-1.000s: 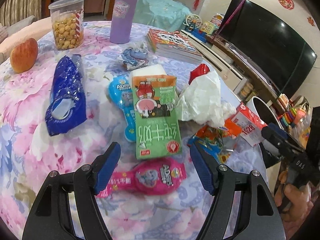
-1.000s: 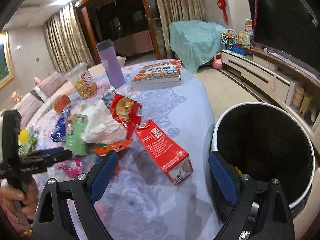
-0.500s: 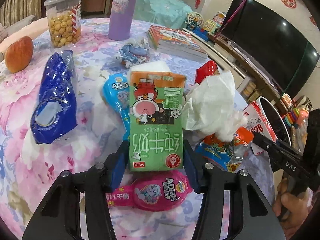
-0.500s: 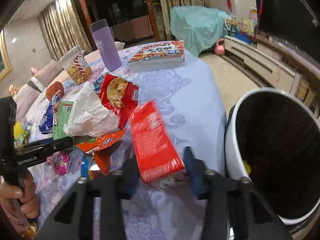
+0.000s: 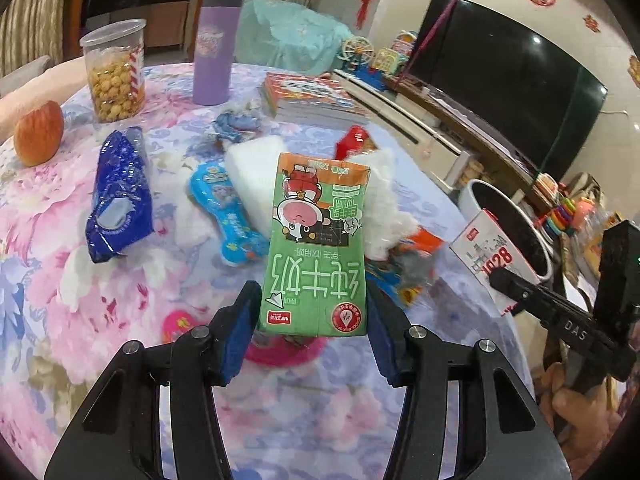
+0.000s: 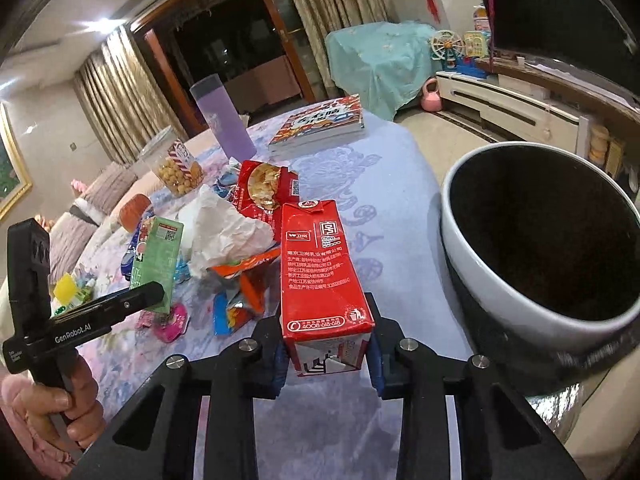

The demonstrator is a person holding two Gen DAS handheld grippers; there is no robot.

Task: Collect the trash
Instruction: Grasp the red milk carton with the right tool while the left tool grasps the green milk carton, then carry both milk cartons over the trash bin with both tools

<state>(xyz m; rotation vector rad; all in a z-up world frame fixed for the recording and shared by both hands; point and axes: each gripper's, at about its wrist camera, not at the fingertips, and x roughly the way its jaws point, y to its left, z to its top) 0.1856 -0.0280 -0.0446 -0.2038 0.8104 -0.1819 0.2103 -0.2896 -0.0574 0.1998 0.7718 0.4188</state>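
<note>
The left wrist view is showing the left gripper (image 5: 310, 314) clamping the near end of a green rectangular milk carton (image 5: 316, 244), its blue pads (image 5: 240, 332) pressing both long sides. Only this view is showing the red apple (image 5: 39, 132) at the far left and the dark blue foil snack bag (image 5: 118, 196) lying on the floral tablecloth (image 5: 60, 280).

The right wrist view is showing the right gripper (image 6: 326, 350) closing tightly on a red rectangular milk carton (image 6: 320, 268) at the lower centre of the frame. Only this view is showing the full white-rimmed round trash bin (image 6: 480, 280) with its dark interior, filling the right side just beside the table edge.

Compared with a second ago, both grippers are now gripping cartons where they were gaping over the table; the green carton is now lifting clear of the pink candy wrapper (image 5: 280, 350) beneath it.

Each carton's long axis is running straight away from its camera, with the top end pointing toward the upper part of the frame.
</note>
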